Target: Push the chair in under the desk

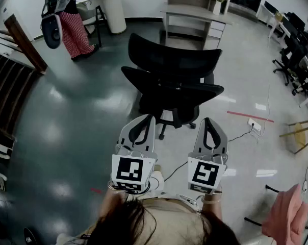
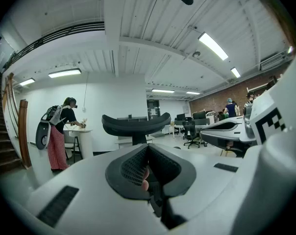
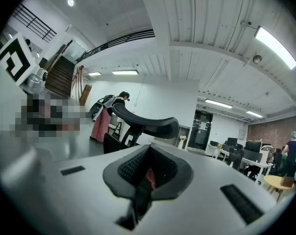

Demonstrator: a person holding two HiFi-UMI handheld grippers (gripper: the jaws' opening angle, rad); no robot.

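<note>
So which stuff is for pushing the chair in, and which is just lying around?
For the job: black chair, grey desk beyond it, left gripper, right gripper (both shut, empty).
Just lying about: power strip, red tape on the floor, pink cloth, flower vase.

Way straight ahead blocked by chair (image 1: 174,80). Desk (image 1: 195,11) shut off behind it. Wide open floor (image 1: 67,116) found left of chair. Right side narrowed by corded power strip (image 1: 254,124) laid on floor. Person (image 1: 72,27) seen well apart at far left, beside white table (image 1: 113,11). Staircase (image 1: 6,80) set along left edge.
</note>
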